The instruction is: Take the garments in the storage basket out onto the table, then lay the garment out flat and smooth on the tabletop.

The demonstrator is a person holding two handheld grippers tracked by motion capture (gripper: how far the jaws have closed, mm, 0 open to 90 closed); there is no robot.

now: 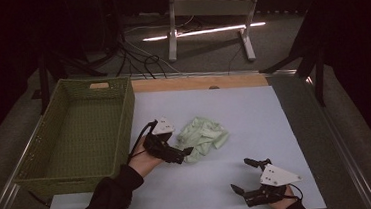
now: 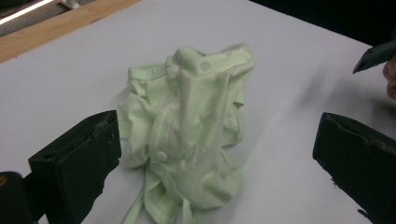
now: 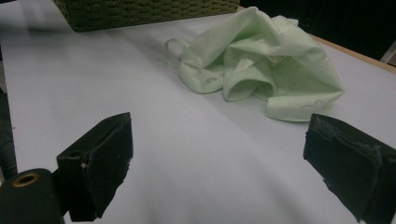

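Reaching for the crumpled pale green garment near the middle of the white mat, left gripper jaws spread wide at its near edge, nothing held. Right gripper open too, idle by the near right corner. Next, probably: closing on a fold, lifting toward the wicker basket at the left edge.

Left gripper jaws spread wide, low over the table — right gripper likewise.

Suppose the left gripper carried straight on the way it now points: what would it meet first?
Most likely the crumpled green garment, lying on the table straight ahead between the open jaws of the left gripper. Nothing else seems to lie between them.
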